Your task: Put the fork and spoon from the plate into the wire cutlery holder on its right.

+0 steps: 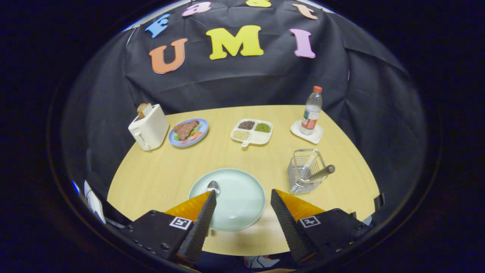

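A pale green plate (242, 189) lies on the wooden table just ahead of my fingers. A metal spoon (213, 186) rests on its left part, bowl pointing away, its handle hidden behind my left finger. To the plate's right stands the wire cutlery holder (305, 170), and one utensil handle (322, 173) leans out of it toward the right; I cannot tell its head. My gripper (243, 197) is open above the plate's near half, with nothing between its fingers.
At the back of the table (159, 170) stand a cream toaster (149, 127) with bread, a blue plate of food (188, 131), a divided white dish of beans (252, 131) and a water bottle (312, 110) on a white coaster.
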A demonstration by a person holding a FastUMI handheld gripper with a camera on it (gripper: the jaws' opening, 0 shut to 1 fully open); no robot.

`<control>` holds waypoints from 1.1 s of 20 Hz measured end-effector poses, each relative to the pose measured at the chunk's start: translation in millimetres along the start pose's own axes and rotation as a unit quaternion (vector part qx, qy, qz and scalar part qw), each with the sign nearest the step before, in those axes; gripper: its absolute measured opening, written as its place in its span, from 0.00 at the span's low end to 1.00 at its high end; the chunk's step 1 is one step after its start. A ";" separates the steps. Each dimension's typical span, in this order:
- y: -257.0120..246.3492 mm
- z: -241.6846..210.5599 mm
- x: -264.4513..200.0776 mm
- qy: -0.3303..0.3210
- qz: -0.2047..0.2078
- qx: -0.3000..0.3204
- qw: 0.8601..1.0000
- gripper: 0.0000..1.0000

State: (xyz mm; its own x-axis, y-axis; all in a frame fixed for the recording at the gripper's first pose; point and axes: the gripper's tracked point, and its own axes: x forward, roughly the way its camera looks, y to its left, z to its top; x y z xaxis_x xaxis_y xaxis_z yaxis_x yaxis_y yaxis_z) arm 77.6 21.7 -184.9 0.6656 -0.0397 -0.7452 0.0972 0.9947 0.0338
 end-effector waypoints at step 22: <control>75.6 -94.8 99.1 0.141 0.029 -0.021 0.989 0.70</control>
State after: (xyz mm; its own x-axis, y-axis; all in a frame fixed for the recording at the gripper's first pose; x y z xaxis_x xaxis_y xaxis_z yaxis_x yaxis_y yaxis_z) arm 80.8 101.9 -319.3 0.4355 0.0396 -0.8993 0.0294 0.9979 0.0582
